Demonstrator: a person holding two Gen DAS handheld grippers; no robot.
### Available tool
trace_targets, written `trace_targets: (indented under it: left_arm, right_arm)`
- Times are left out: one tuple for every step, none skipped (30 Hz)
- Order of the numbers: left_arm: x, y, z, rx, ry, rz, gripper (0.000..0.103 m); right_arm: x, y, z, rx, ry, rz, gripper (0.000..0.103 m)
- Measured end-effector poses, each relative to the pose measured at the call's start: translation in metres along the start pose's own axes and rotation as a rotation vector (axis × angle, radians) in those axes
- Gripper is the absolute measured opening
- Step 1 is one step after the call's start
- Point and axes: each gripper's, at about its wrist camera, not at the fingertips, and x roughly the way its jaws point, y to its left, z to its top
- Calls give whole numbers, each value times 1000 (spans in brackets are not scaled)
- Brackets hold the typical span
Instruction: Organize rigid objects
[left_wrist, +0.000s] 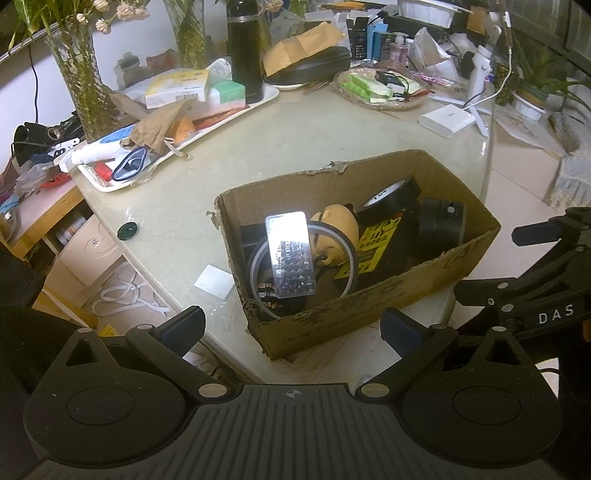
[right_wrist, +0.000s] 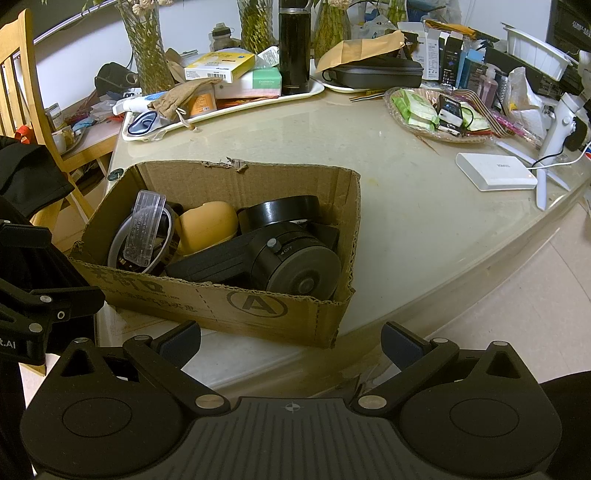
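Right wrist: cluttered tray (right_wrist: 236, 110) sits behind cardboard box (right_wrist: 221, 306).

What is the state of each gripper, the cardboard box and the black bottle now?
left gripper: open, holding nothing.
right gripper: open, holding nothing.
cardboard box: open at the top, filled with objects, standing on the table.
black bottle: upright on the white tray.
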Motion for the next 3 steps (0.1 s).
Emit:
trace_targets:
  left_arm:
    - [0, 0, 0, -2, -1, 1, 103]
    - [0, 0, 0, -2, 0, 2, 103]
    - [1, 0, 0, -2, 0, 2, 103]
  right_arm:
    - [0, 0, 0, 0, 0, 0, 103]
    - [0, 0, 0, 0, 0, 0, 103]
    - [0, 0, 0, 0, 0, 0, 103]
